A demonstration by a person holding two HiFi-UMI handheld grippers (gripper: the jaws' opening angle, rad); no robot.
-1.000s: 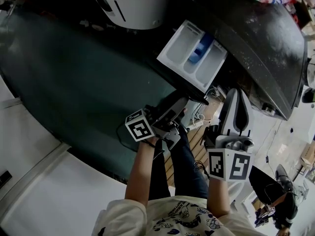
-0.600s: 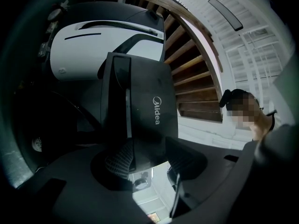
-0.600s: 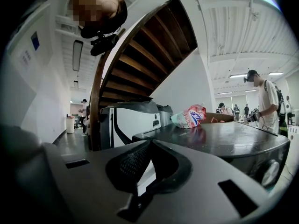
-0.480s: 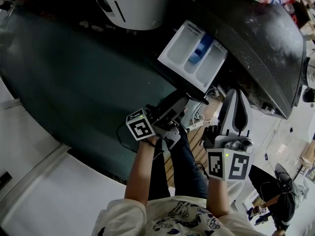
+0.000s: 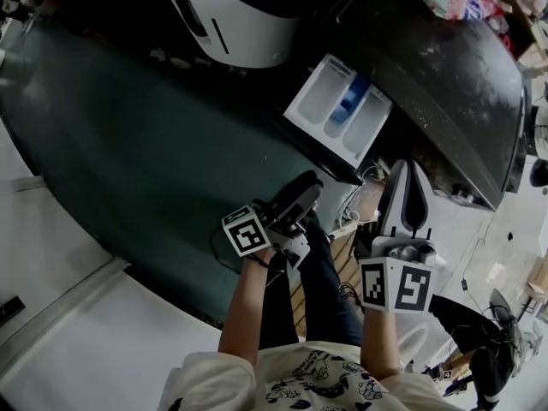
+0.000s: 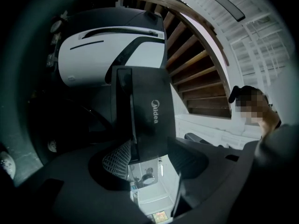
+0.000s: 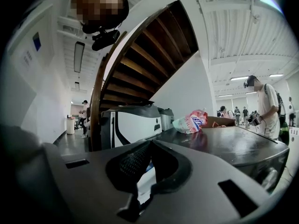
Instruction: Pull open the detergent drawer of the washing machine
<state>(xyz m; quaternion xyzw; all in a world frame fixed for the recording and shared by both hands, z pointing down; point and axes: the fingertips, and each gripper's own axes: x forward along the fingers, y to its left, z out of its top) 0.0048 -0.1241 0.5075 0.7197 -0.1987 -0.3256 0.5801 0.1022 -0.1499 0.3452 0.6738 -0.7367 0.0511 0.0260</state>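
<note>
**A:** Three compartments on show! The detergent drawer (image 5: 336,114) stands well out of the dark washing machine (image 5: 454,67), its white tray in plain sight and a blue insert (image 5: 349,101) in the middle slot.

**B:** So the pull itself is done, you'd say?

**A:** Looks that way to me. From the head view, most of the drawer's length hangs clear of the machine's front. Whether it has reached its stop, I cannot tell.

**B:** And the left tongs (image 5: 306,188)?

**A:** Opening wide right now. In the left gripper view, the drawer's dark front panel (image 6: 149,120) shows in the gap between the pads (image 6: 117,160), but neither pad presses on it, so there's no grip. From above, the left tongs sit near the drawer's front edge, just short of it.

**B:** Right tongs (image 5: 409,171)?

**A:** Held off to the side, near the machine's front corner. Its two halves are drawn almost together, only a sliver between them, and nothing is in them.

**B:** What's left, then?

**A:** Very little, by my reckoning: get the left tongs clear of that front panel. The drawer's open.
</note>
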